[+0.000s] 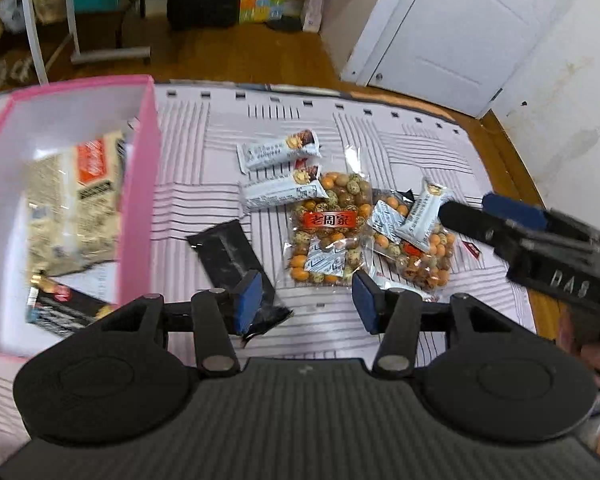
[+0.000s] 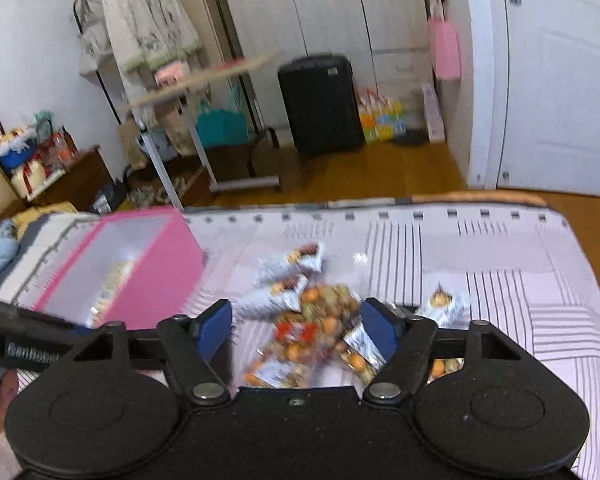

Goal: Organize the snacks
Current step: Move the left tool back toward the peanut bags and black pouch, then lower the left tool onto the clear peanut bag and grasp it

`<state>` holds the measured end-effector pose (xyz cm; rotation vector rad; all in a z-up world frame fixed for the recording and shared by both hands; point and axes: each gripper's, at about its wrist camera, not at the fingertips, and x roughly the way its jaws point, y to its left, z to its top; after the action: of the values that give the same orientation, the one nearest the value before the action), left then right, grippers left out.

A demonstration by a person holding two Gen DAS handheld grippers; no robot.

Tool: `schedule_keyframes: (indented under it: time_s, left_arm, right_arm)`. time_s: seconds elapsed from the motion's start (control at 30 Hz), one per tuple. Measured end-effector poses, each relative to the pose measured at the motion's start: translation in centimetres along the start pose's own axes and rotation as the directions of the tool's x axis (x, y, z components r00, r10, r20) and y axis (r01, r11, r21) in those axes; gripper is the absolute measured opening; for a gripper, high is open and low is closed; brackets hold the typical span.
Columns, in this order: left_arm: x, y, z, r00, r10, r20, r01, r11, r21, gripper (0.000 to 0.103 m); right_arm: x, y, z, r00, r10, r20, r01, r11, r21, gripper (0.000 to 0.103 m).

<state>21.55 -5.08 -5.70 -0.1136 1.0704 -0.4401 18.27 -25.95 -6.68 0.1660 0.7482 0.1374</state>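
Observation:
A pink box stands at the left of the striped cloth and holds a pale cracker pack and a dark packet. On the cloth lie a black bar, two white bars, two clear bags of coloured nuts and another white bar. My left gripper is open and empty, above the black bar's near end. My right gripper is open and empty above the nut bags; it also shows at the right of the left wrist view. The pink box shows in the right wrist view.
The striped cloth covers a bed or table whose far edge borders a wooden floor. A white door stands at the far right. A black suitcase, a clothes rack and a side table stand beyond.

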Motion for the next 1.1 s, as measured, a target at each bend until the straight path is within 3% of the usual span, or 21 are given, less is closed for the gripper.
schedule_keyframes:
  time_s: [0.3,0.5,0.6,0.7,0.83,0.97,1.03,1.1]
  left_arm:
    - [7.8,1.1,1.3,0.997,-0.048,0.065,0.048,0.999,0.005,0.047]
    - [12.2,2.1,0.9,0.994,-0.103,0.030,0.104,0.994,-0.017,0.045]
    - [13.5,1.9,0.6,0.998,-0.053,0.012,0.053,0.998,0.016,0.046]
    - [14.1,2.5,0.7,0.999,-0.046,0.006,0.046,0.999,-0.011,0.048]
    - [14.7,4.1,0.8,0.995,-0.100,-0.023,0.097,0.987,-0.129,0.052]
    - [14.7,4.4,0.6,0.986,-0.164,-0.042,0.155,0.974,-0.164,0.050]
    - [15.1,4.3,0.5,0.961,-0.264,-0.087,0.244,0.951,-0.189,0.056]
    - [15.1,3.4,0.0,0.964,-0.243,-0.104,0.227,0.963,-0.145,0.055]
  right_arm:
    - [4.8,-0.7,-3.8,0.988,0.070,-0.140,-0.072,0.997,-0.004,0.067]
    - [8.5,0.6,-4.7,0.982,0.051,-0.184,-0.061,0.997,-0.051,0.067]
    - [9.8,0.9,-5.4,0.973,0.056,-0.222,-0.072,0.995,-0.064,0.067]
    - [10.4,1.0,-5.9,0.971,0.052,-0.232,-0.073,0.994,-0.082,0.067]
    - [10.6,1.1,-6.3,0.971,0.050,-0.234,-0.070,0.995,-0.077,0.068]
    - [10.2,1.6,-6.3,0.970,0.052,-0.236,-0.077,0.992,-0.100,0.070]
    - [10.0,1.6,-6.5,0.974,0.045,-0.223,-0.071,0.992,-0.109,0.071]
    - [9.8,1.7,-6.8,0.970,0.030,-0.240,-0.065,0.988,-0.138,0.067]
